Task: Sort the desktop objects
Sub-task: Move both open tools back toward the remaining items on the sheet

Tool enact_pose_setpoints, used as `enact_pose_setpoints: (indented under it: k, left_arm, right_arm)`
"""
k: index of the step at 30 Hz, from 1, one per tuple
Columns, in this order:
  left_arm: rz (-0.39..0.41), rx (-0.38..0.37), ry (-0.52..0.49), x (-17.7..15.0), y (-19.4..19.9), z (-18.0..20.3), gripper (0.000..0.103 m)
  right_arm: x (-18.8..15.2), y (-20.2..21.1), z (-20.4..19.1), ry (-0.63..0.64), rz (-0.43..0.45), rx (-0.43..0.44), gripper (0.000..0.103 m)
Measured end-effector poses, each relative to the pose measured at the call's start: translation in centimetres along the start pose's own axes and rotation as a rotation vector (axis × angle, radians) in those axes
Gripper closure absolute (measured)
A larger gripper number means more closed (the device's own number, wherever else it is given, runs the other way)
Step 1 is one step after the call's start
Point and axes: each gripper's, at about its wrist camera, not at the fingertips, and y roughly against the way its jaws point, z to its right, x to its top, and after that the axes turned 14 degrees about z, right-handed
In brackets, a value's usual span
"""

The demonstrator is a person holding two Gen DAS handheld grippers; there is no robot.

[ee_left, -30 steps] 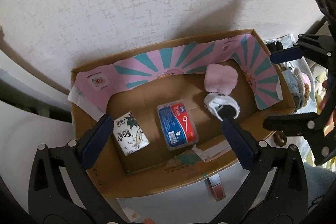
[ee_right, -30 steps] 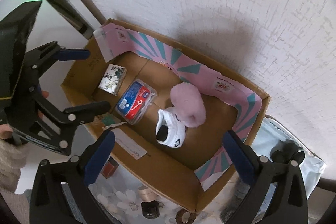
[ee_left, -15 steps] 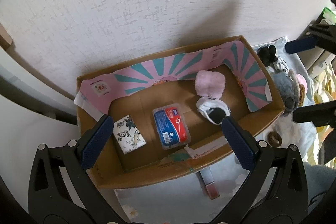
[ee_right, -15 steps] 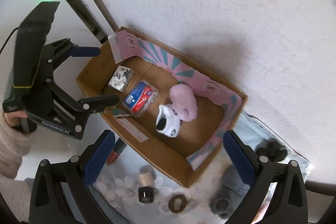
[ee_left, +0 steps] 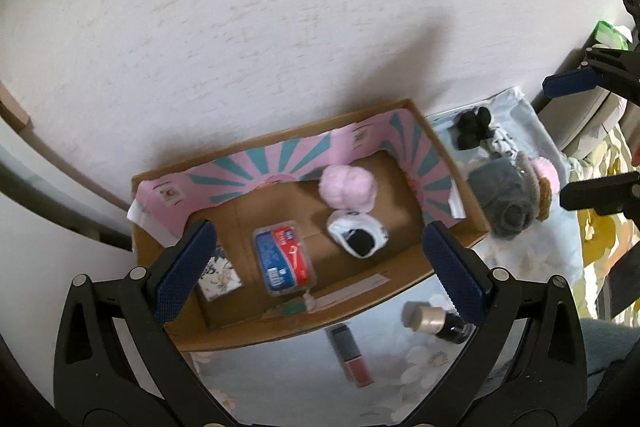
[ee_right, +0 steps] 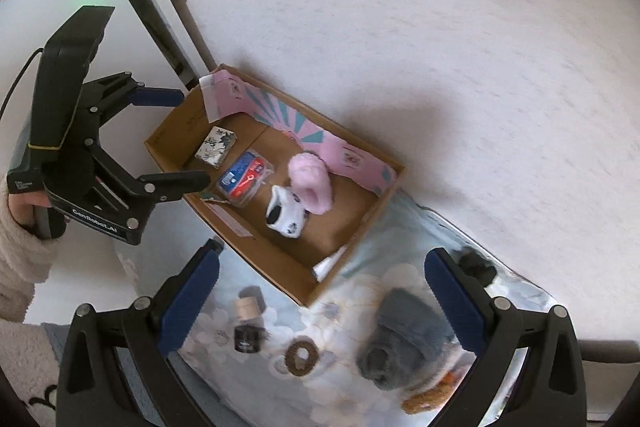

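Both tools are hanging wide open, empty. Right tool [ee_right: 320, 303] is sitting nearer the grey sock [ee_right: 404, 339], probably a sock, lying just beside the box [ee_right: 276, 267] on the table [ee_right: 352, 291]; left tool [ee_left: 320, 267] is hovering over the box.

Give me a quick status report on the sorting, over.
Left gripper and right gripper open, empty, above the desk. Cardboard box holds sock, pink puff, blue packet. Small bottle, hair tie, grey sock outside. Nothing in the way.

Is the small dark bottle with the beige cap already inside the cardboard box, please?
No, the bottle lies on the floral cloth outside the cardboard box, in front of its near wall.
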Motion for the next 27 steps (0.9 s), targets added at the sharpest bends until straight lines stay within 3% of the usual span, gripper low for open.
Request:
enact_pose_setpoints:
  k: [10,16,23,27]
  left_arm:
    - [0.039,-0.058,-0.041,2.5,0.9,5.5,0.000]
    - [0.025,-0.131,-0.084,3.2,-0.1,11.0,0.000]
    - [-0.029,-0.238,-0.164,1.8,-1.9,18.7,0.000]
    - [-0.073,-0.261,-0.241,0.1,-3.9,22.8,0.001]
  right_arm:
    - [-2.8,5.1,4.2,-0.030,0.035,-0.058,0.000]
    - [-6.0,7.6,7.4,-0.063,0.038,-0.089,0.000]
    - [-11.0,7.8,10.9,-0.117,0.006,-0.096,0.000]
    - [-14.0,7.3,12.6,-0.100,-0.034,-0.086,0.000]
